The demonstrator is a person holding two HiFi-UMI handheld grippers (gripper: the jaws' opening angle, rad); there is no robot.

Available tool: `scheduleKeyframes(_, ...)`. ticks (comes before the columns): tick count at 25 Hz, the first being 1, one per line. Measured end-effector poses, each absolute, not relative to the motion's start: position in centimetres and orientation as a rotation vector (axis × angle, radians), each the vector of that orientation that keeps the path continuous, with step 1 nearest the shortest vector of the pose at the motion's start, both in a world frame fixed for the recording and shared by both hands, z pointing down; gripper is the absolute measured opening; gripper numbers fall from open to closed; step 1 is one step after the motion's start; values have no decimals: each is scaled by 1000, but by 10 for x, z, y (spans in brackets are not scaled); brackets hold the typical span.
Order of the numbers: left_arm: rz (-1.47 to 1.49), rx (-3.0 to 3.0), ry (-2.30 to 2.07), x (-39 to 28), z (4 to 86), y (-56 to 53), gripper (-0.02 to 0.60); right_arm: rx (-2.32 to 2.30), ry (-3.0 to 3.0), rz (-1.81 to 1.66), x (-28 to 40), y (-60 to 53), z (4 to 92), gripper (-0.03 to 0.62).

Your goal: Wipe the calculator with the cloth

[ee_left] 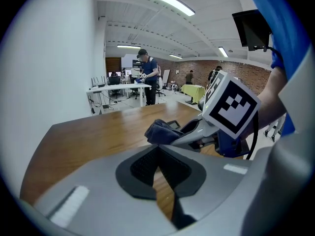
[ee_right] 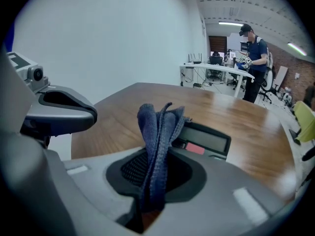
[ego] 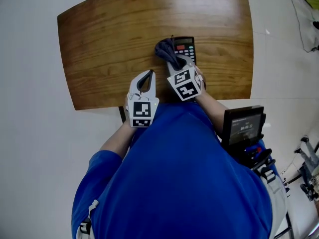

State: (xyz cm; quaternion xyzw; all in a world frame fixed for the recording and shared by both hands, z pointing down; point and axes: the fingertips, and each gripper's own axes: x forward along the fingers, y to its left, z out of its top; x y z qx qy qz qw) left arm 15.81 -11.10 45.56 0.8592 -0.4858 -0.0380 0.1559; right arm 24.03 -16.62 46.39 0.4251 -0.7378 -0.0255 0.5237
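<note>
A black calculator (ego: 186,48) with a grey screen and a red key lies on the wooden table (ego: 109,44), right of middle. My right gripper (ego: 175,62) is shut on a dark blue cloth (ego: 167,51), which bunches over the calculator's left edge. In the right gripper view the cloth (ee_right: 159,132) stands up between the jaws, with the calculator (ee_right: 206,140) just behind it. My left gripper (ego: 145,78) hovers near the table's front edge, left of the right one, shut with nothing in it. From the left gripper view, the cloth (ee_left: 161,130) and right gripper (ee_left: 197,132) show ahead.
The table's front edge (ego: 99,103) is right below both grippers. A black device with a screen (ego: 243,126) hangs at the person's right side. Far back in the room stand desks (ee_left: 118,90) and people.
</note>
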Motion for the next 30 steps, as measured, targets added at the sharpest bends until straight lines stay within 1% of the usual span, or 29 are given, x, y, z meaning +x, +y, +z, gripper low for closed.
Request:
scheduleKeyframes(5,-85,2470,-1388,160,461,-108,6,1036,-1768,-61,246,-171,465,72)
scheduleKeyframes(25,-128,2506,-1337,179,461,-123,7,1279,-1664,-32,332,-195,430,72)
scheduleKeyframes(30,-118,2494,-1333,176,463,-121,7,1276,-1661,-22,328,-194,431,72)
